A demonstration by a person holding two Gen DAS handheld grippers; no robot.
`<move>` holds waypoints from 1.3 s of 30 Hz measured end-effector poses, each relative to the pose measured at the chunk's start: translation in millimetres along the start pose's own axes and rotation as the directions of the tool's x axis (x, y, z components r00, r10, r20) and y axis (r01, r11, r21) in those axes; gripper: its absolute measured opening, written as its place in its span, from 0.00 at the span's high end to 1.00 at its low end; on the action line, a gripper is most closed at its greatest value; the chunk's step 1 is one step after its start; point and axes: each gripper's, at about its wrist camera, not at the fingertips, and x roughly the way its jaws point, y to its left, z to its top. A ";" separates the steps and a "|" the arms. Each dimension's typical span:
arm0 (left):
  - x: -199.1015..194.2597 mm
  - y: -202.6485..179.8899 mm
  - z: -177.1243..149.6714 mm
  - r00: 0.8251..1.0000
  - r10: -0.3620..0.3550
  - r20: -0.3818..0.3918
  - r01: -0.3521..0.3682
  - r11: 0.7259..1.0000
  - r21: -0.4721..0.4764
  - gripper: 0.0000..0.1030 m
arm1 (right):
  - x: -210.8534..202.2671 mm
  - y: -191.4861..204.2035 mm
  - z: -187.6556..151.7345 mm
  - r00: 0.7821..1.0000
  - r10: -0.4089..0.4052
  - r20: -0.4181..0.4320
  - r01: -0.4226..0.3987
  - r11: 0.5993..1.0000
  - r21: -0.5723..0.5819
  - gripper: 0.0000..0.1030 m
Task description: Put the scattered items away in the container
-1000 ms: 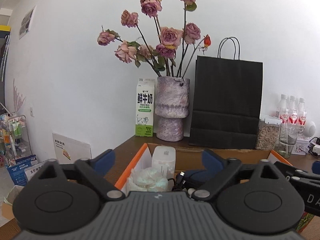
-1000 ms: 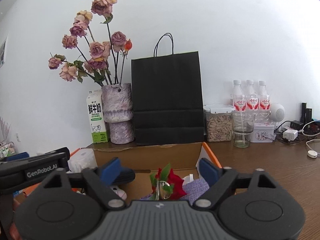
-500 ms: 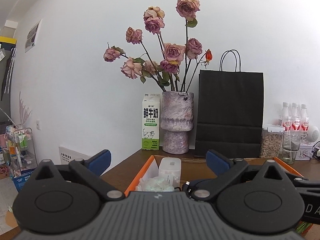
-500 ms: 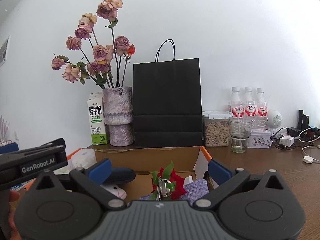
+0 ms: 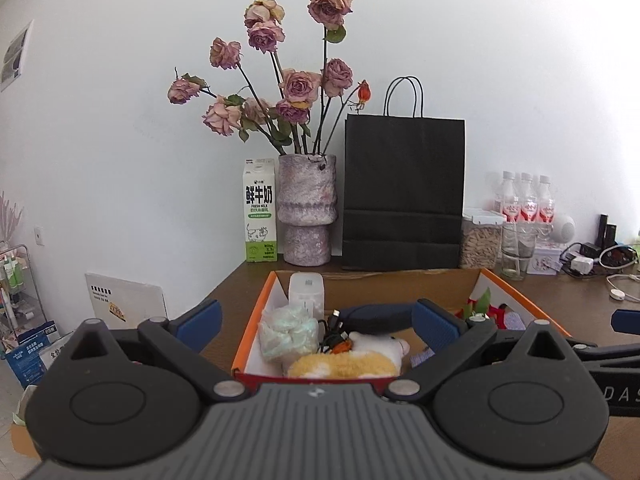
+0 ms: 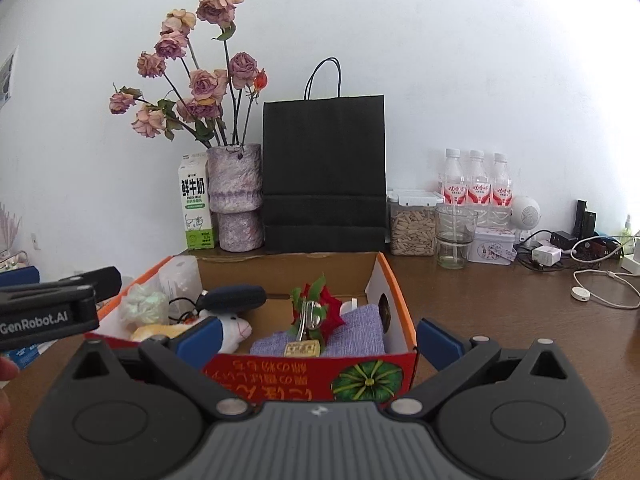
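Note:
An open cardboard box (image 6: 394, 280) with orange rims and a red pumpkin-printed front wall stands on the wooden table. Inside lie a purple cloth (image 6: 344, 330), a red fabric flower (image 6: 330, 306), a small gold block (image 6: 302, 348), a yellow-and-white plush toy (image 5: 348, 360), a dark blue case (image 5: 376, 314), a crumpled pale green wad (image 5: 288, 332), a tangled cable (image 5: 334, 336) and a white jar (image 5: 306, 294). My left gripper (image 5: 316, 320) hangs open and empty before the box's left half. My right gripper (image 6: 320, 340) is open wide and empty in front of the front wall.
Behind the box stand a milk carton (image 5: 260, 216), a vase of dried roses (image 5: 306, 208), a black paper bag (image 5: 404, 196), a seed jar (image 6: 412, 224), a glass (image 6: 456, 236) and water bottles (image 6: 476, 184). Chargers and cables (image 6: 592, 280) lie far right.
Both grippers have drawn back from the box, so its front wall and more of its contents show. The right gripper's jaws spread slightly wider early on.

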 end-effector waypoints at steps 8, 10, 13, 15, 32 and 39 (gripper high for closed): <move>-36.8 9.0 -16.8 0.991 -0.055 -0.121 0.055 0.998 -0.004 0.00 | -50.8 -4.2 -19.0 0.995 0.054 -0.079 -0.053 0.999 0.012 0.00; -45.3 12.2 -23.5 0.985 -0.067 -0.161 0.065 0.998 -0.020 0.00 | -63.4 -2.9 -25.4 0.995 0.058 -0.085 -0.057 0.998 0.020 0.00; -60.4 15.2 -36.6 0.977 -0.069 -0.200 0.068 0.998 -0.014 0.00 | -79.2 0.4 -36.6 0.992 0.071 -0.107 -0.066 0.997 0.049 0.00; -71.6 19.2 -45.9 0.972 -0.049 -0.230 0.046 0.999 -0.016 0.00 | -90.2 5.8 -45.2 0.990 0.075 -0.124 -0.070 0.997 0.041 0.00; -116.1 28.9 -63.4 0.961 -0.009 -0.277 0.001 1.000 -0.029 0.00 | -121.7 21.4 -64.7 0.982 0.060 -0.179 -0.058 0.998 0.013 0.00; -114.1 25.1 -65.0 0.959 -0.003 -0.283 0.000 1.000 -0.011 0.00 | -119.2 20.2 -65.3 0.981 0.065 -0.184 -0.063 0.998 0.017 0.00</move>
